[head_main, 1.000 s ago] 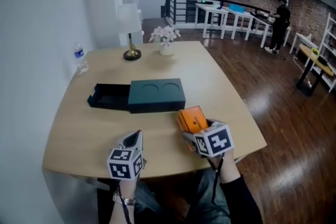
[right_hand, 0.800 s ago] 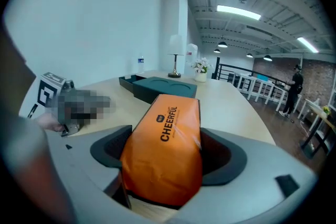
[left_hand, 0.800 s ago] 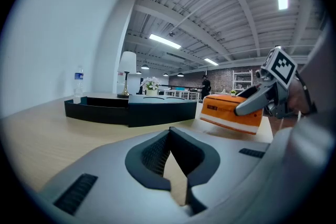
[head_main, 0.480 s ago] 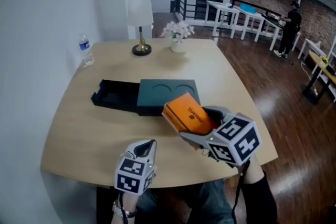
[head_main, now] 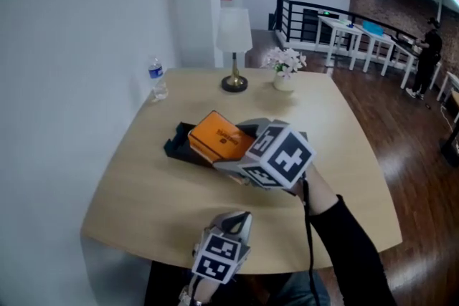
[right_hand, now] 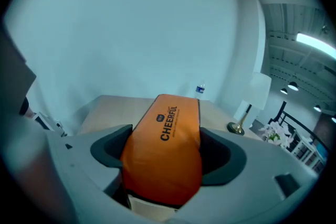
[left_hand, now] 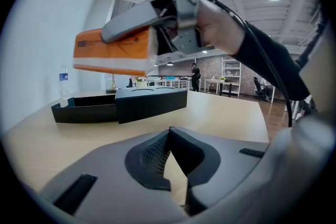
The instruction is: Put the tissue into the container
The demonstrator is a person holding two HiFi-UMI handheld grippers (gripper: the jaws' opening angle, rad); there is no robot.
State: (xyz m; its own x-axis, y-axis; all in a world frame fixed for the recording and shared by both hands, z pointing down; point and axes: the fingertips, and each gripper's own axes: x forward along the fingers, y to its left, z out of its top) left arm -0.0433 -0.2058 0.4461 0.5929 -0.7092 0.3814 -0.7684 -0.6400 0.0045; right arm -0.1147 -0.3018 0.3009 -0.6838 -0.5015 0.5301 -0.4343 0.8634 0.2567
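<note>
Near the middle of the head view, the right tool (head_main: pixel 231 148) is clenched on an orange tissue pack (head_main: pixel 215 140), one jaw along the pack's upper edge and the other under its lower edge. The right gripper view shows the same grasp head on: the orange tissue pack (right_hand: pixel 165 147), printed CHEERFUL, fills the gap between the two grey jaws and runs out past their tips. Seen from the left gripper view, that pack (left_hand: pixel 113 52) hangs in the air in the upper left of the frame, tilted a little and clear of the bench (left_hand: pixel 220 113), above the dark green container (left_hand: pixel 149 105). The container's drawer (left_hand: pixel 84 112) is slid out to the left of the frame and shows an open dark cavity. From the head view only a dark corner of the container (head_main: pixel 176 147) shows at the left of the pack; the rest lies behind the pack and the tool. At the bottom centre of the head view, the left tool (head_main: pixel 239 220) sits low near the bench's near edge, well apart from the container; its own view shows the jaw tips closed together with nothing between them. Toward the top of the head view, a water bottle (head_main: pixel 157 79), a white-shaded lamp (head_main: pixel 234 46) and a small vase of white flowers (head_main: pixel 284 68) stand along the far side of the bench.
</note>
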